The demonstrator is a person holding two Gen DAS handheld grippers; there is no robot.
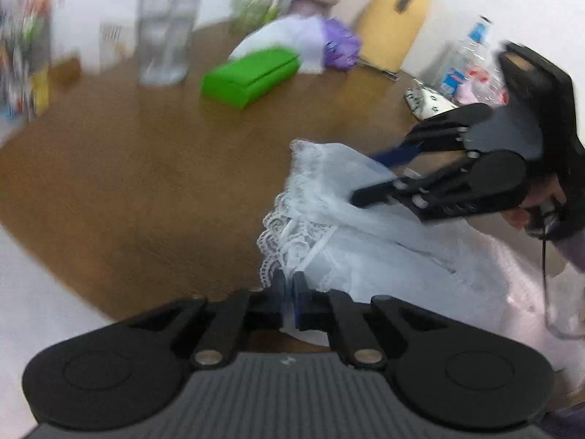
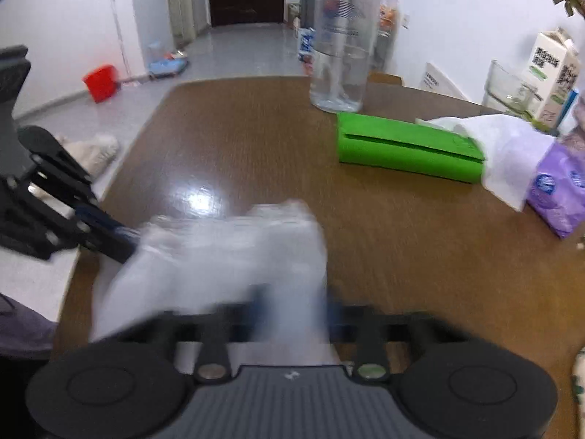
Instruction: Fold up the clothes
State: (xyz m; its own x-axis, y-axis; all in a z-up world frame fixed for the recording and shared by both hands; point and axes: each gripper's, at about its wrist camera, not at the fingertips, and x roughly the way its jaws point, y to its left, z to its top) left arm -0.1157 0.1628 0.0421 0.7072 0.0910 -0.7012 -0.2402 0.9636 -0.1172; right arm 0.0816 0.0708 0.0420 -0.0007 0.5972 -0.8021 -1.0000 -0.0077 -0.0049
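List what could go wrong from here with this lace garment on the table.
1. The left tongs pinch only the lace edge of the white garment; thin lace could snag or slip out.
2. The right tongs appear parted over the fabric, so one side may drop and spoil the fold.
3. Both views are blurred by motion; a wide sweep might hit the green case or clear bottle.
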